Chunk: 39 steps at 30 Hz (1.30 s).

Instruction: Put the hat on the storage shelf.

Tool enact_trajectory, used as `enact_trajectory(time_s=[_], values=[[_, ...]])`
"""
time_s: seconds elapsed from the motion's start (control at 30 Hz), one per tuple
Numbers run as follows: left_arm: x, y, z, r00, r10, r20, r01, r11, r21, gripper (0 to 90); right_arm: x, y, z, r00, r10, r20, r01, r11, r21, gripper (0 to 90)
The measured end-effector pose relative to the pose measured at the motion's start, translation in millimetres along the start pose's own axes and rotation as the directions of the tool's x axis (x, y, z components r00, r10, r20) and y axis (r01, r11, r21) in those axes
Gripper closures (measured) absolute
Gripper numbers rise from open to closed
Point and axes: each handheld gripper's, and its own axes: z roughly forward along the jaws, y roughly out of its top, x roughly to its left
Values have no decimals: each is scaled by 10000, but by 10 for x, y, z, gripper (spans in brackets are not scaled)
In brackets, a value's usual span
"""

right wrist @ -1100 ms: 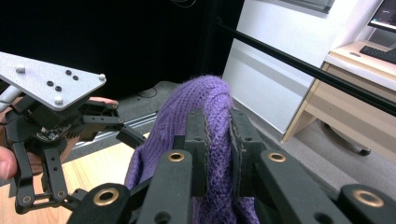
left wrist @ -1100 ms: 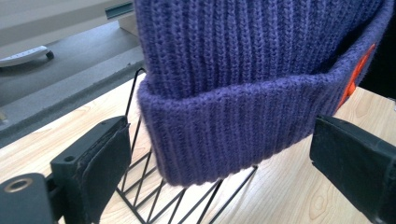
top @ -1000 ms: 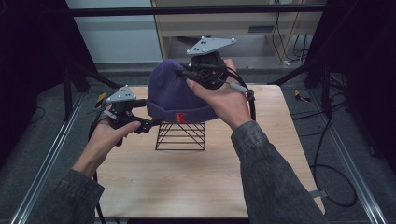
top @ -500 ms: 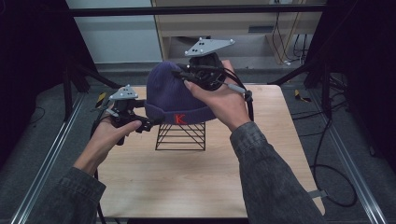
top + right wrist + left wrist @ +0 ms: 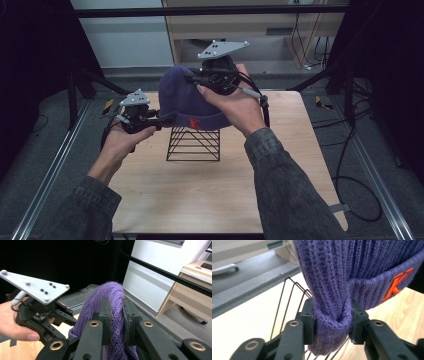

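Left of centre in the high view, left claw clenched on the cuff of the purple beanie. Beanie held over the black wire rack at mid-frame on the wooden worktop, covering the rack's top. Orange "K" on cuff. Upper centre, right claw pinches the beanie's crown.

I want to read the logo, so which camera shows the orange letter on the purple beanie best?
The left gripper view: the orange letter sits large and sharp on the beanie cuff. The high view shows it tiny; the right gripper view catches plain knit.
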Motion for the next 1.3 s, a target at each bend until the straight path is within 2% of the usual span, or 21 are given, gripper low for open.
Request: enact_trajectory(time_s=[0.3, 0.6, 0.63, 0.77, 1.0, 1.13, 1.3], values=[[-19, 22, -9, 9984, 82, -561, -78, 9999, 65, 653, -132, -87, 11, 9990, 247, 368, -255, 9994, 229, 793], [22, 0, 33, 9963, 4, -860, 18, 9997, 264, 650, -229, -199, 107, 9979, 459, 456, -479, 9979, 432, 790], [39, -1, 49, 9955, -136, -939, 159, 9996, 240, 649, -249, -218, 132, 9974, 526, 484, -549, 9974, 466, 790], [64, -6, 67, 9936, -131, -1121, 165, 9994, 292, 650, -294, -266, 192, 9966, 606, 553, -637, 9963, 569, 788], [112, -4, 116, 9863, -404, -1601, 428, 9990, 115, 653, -338, -316, 276, 9954, 687, 665, -731, 9951, 661, 785], [114, 19, 116, 9856, -558, -1594, 559, 9984, -38, 653, -366, -329, 302, 9947, 636, 802, -694, 9951, 710, 781], [102, 31, 100, 9852, -356, -1677, 371, 9993, 61, 652, -388, -343, 301, 9940, 736, 809, -794, 9943, 715, 780]])
